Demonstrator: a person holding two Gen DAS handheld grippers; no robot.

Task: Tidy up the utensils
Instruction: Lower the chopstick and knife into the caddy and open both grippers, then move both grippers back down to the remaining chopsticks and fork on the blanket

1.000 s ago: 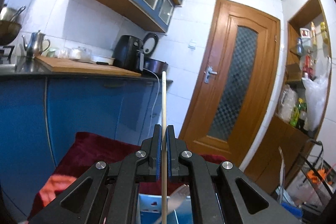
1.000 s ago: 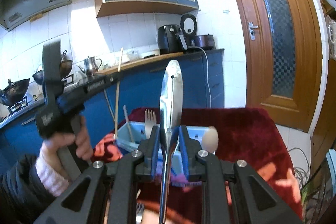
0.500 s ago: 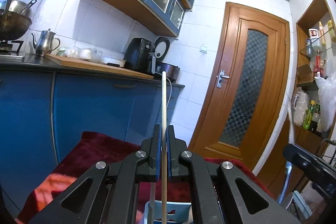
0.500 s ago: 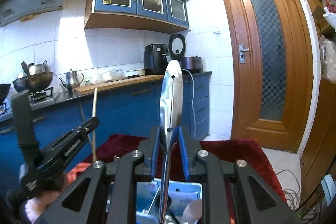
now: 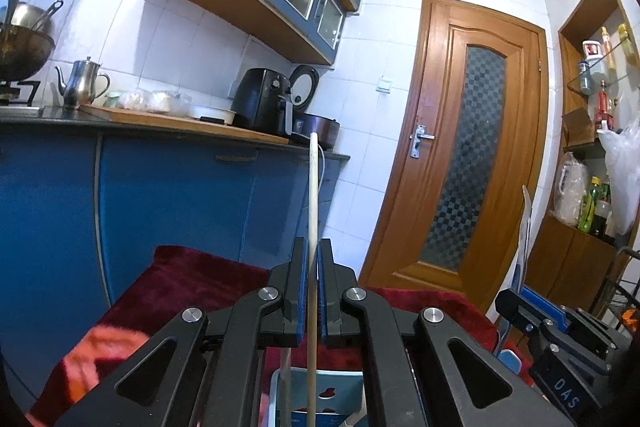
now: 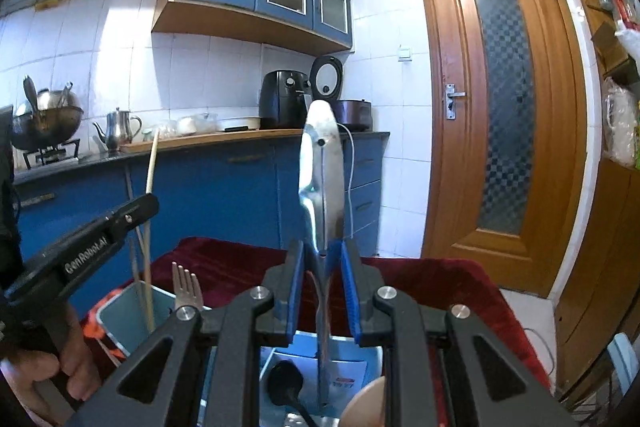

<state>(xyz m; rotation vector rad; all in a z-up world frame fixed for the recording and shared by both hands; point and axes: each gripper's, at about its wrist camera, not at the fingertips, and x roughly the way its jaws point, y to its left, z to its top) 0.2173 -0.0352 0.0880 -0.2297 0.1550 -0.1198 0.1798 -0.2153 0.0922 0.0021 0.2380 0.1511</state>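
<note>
My left gripper (image 5: 313, 259) is shut on a wooden chopstick (image 5: 313, 211) held upright, its lower end down in a light blue utensil holder (image 5: 296, 387). From the right wrist view the left gripper (image 6: 136, 211) and chopstick (image 6: 151, 163) stand over the holder's left compartment (image 6: 120, 323), beside a fork (image 6: 185, 287). My right gripper (image 6: 322, 259) is shut on a steel utensil handle (image 6: 320, 171) held upright, its lower end in the holder's near compartment (image 6: 352, 367), beside a black spoon (image 6: 285, 383) and a wooden spoon (image 6: 366, 403).
The holder stands on a table under a dark red cloth (image 6: 440, 283). Blue kitchen cabinets (image 6: 208, 187) with a counter, kettle and air fryer lie behind. A wooden door (image 6: 504, 115) is at the right. The right gripper shows at the left wrist view's lower right (image 5: 560, 331).
Both grippers have come down lower over the holder. The chopstick and the steel utensil now reach into its compartments. The grips are unchanged.
</note>
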